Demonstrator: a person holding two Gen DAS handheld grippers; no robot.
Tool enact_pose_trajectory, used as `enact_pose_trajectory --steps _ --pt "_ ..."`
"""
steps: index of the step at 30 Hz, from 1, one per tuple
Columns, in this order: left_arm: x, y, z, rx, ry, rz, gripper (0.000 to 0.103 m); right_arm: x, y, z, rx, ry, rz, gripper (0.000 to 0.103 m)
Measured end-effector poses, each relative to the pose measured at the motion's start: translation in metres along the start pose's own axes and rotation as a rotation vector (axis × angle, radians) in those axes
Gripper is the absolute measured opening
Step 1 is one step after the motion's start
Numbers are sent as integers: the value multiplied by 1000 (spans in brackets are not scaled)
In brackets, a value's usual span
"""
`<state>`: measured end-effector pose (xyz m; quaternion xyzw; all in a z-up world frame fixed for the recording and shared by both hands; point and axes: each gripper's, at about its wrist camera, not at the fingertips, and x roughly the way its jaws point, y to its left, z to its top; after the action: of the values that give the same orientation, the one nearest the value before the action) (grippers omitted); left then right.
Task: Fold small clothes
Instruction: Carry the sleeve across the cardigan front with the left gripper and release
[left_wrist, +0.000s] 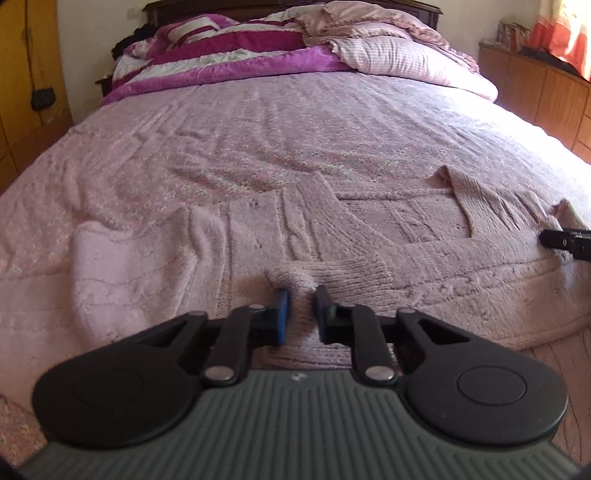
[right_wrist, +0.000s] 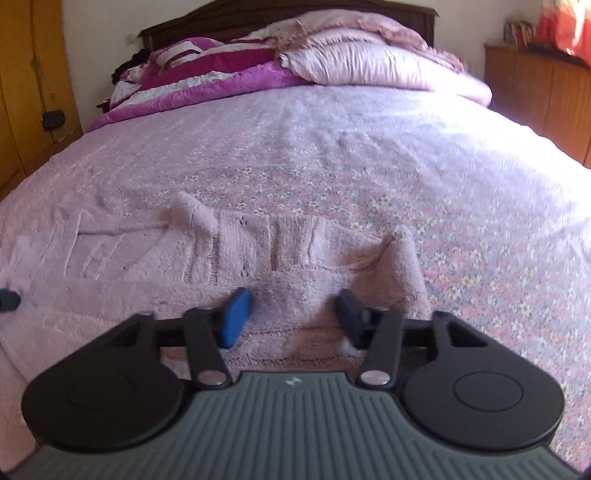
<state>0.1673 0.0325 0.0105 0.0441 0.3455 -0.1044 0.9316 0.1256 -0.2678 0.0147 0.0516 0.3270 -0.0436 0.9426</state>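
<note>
A fluffy pale-pink knitted sweater (left_wrist: 369, 236) is seen spread flat along the near edge of a bed covered by a pink floral bedspread (left_wrist: 258, 140), filling the lower half of both wrist views. In the left wrist view the left tool (left_wrist: 301, 295) is found at 6 o'clock, its blue-padded fingers (left_wrist: 282, 306) drawn nearly together with a raised tuft of the sweater's knit pinched at their tips. The right tool's black tip is glimpsed at 3 o'clock, beside the sweater's far sleeve. In the right wrist view the right tool (right_wrist: 291, 302) is set at 6 o'clock over the garment's fuzzy hem, its fingers standing apart with fabric lying between them, not pressed by the pads. A heap of magenta-and-white striped bedding (right_wrist: 192, 70) and pale pillows (right_wrist: 369, 62) is piled at 12 o'clock against a dark wooden headboard (right_wrist: 295, 11).
</note>
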Motion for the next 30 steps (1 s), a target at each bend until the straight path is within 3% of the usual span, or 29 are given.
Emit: enact_pose_trajectory --steps 1,3,6,12,15,18,23,25,27,29,30 --pt "-1 -2 0 11 -6 6 14 -1 1 0 -6 -7 -4 38" --pt "-2 -3 -1 14 -19 12 13 -4 -1 0 -10 -22 -8 17" --pt "-8 -2 0 -6 -43 18 12 -7 -5 0 18 -40 3 9" --pt "-38 1 14 4 -173 87 12 -29 -4 9 94 -119 45 6" --pt "-39 3 20 29 -200 137 12 -36 7 18 73 -165 62 6" --pt "-28 8 20 39 -159 171 12 -30 19 20 29 -175 54 6" --pt "-6 21 8 23 -50 217 12 -2 22 7 51 -92 95 7" --pt "1 23 1 25 -18 214 12 4 19 2 64 -81 94 15" --pt "0 22 -1 40 -24 219 12 -2 14 -1 81 -96 102 31" --pt "-9 23 2 20 -33 212 12 -14 8 -1 101 -124 91 59" --pt "-14 24 3 3 -40 204 12 -20 5 -1 108 -140 83 63"
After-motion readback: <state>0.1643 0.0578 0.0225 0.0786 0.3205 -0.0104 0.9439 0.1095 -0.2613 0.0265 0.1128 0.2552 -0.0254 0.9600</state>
